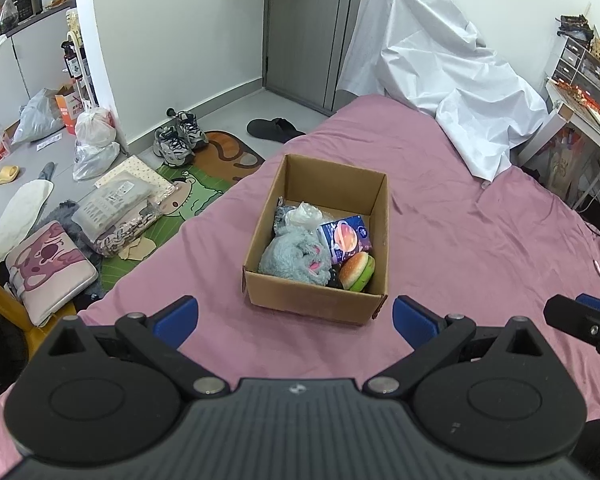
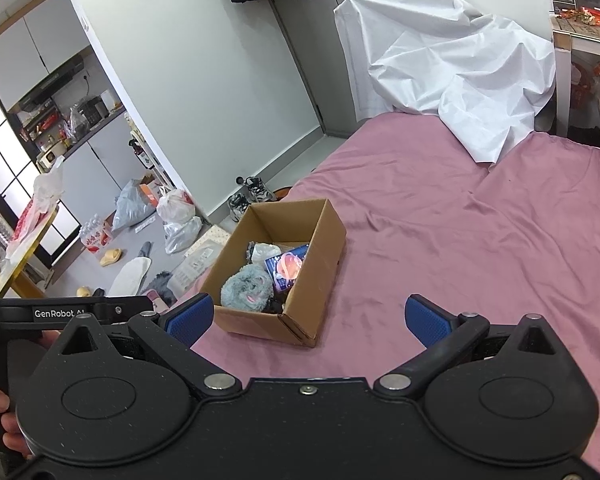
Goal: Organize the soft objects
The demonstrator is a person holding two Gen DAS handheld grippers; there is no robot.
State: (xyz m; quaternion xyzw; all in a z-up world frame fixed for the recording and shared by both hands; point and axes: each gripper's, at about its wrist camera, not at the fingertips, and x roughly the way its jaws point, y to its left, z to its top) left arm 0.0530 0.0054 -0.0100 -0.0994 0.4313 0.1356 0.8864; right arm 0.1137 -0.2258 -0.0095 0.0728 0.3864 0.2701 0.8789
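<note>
Nearest each lens, the left tool and right tool hang spread wide and empty over the pink bed. At twelve o'clock the cardboard box already holds a grey plush, a burger toy and a printed pouch, so sorting looks nearly done. Only the left view shows the burger; the right view's box wall seems to hide it.

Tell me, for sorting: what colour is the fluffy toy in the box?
Grey-blue fluffy toy, pink patches; clearest in left wrist view.
</note>
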